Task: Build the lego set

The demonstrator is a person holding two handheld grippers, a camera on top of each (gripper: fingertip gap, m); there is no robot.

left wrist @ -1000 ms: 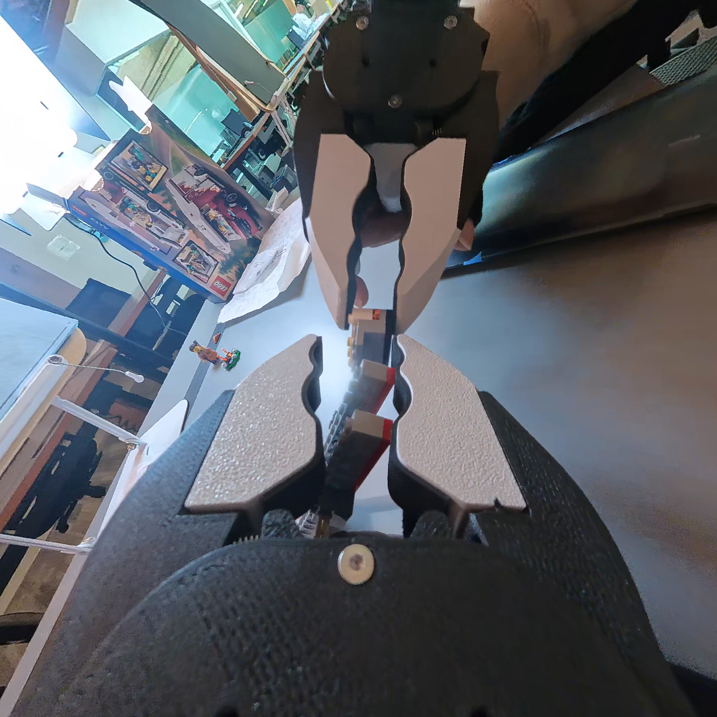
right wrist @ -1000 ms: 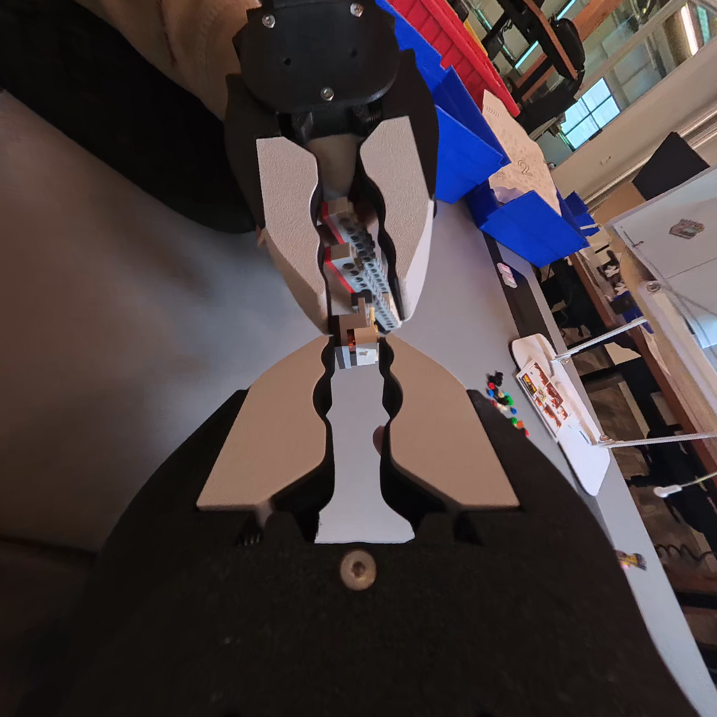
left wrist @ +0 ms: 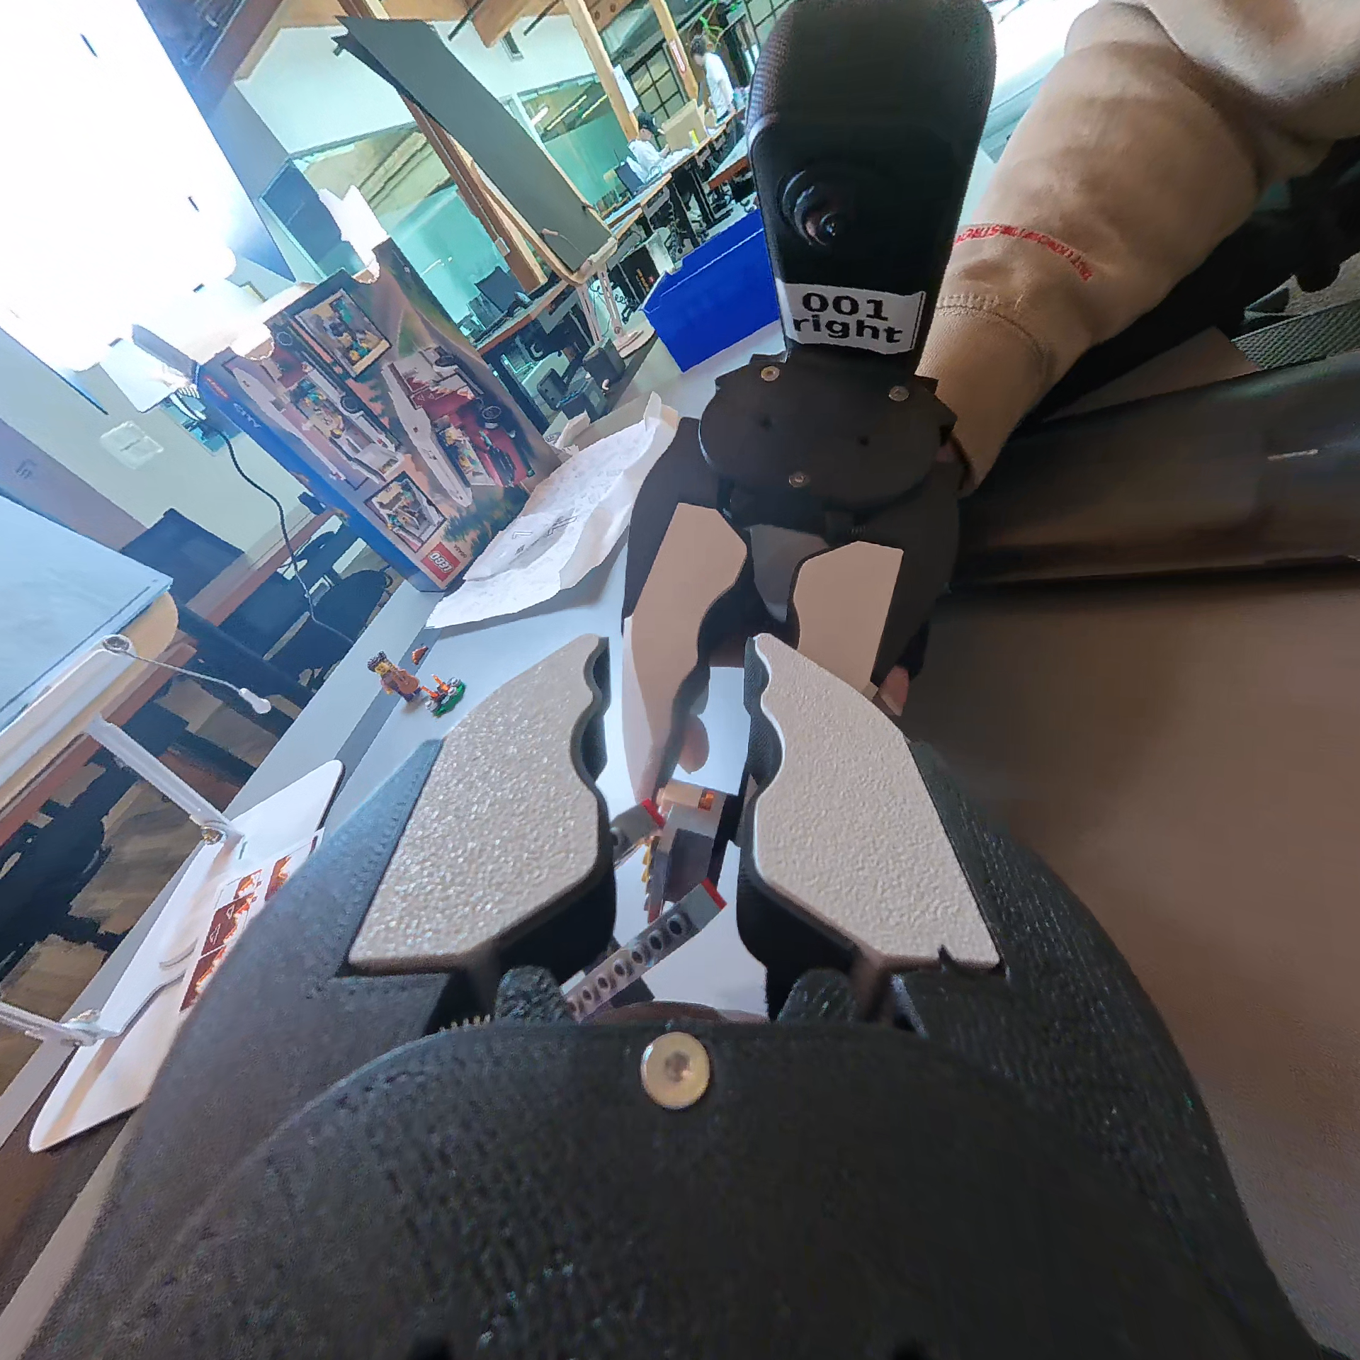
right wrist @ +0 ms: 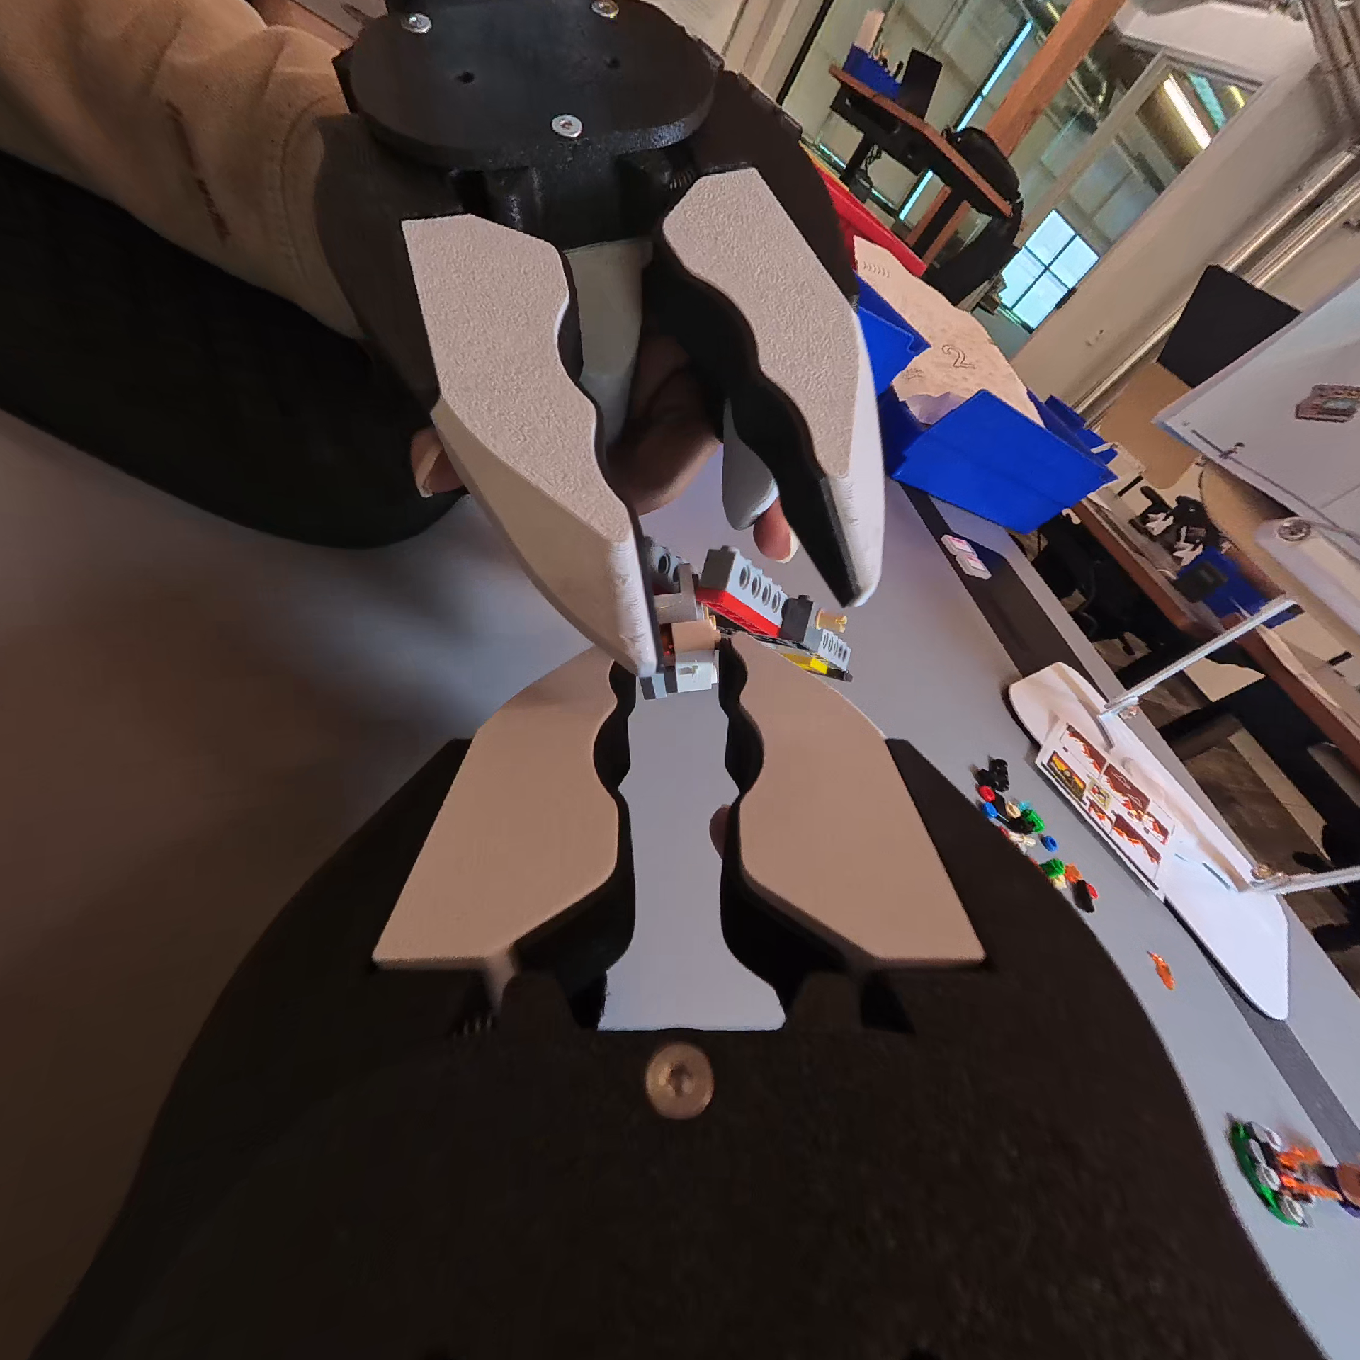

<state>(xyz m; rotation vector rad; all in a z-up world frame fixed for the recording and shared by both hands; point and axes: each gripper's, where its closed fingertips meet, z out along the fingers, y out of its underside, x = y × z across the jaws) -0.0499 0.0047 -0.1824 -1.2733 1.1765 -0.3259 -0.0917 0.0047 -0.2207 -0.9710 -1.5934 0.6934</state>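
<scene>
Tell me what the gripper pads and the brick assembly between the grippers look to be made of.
Pads: likely hard printed plastic, matte pale grey; the sign is a fine pebbled grain that catches light. They sit on black bodies with a layered texture. Brick assembly: moulded plastic, smooth with a slight sheen, with crisp edges, round holes and solid red, grey and yellow colours.

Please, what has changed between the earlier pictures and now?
The left gripper opened and let go of the red and grey brick lego assembly, which now sits tilted across the gap, against one finger. The right gripper tilted, but its tips stay around the assembly's small grey-white end, the gap unchanged. The loose coloured pieces on the grey table stayed.
</scene>
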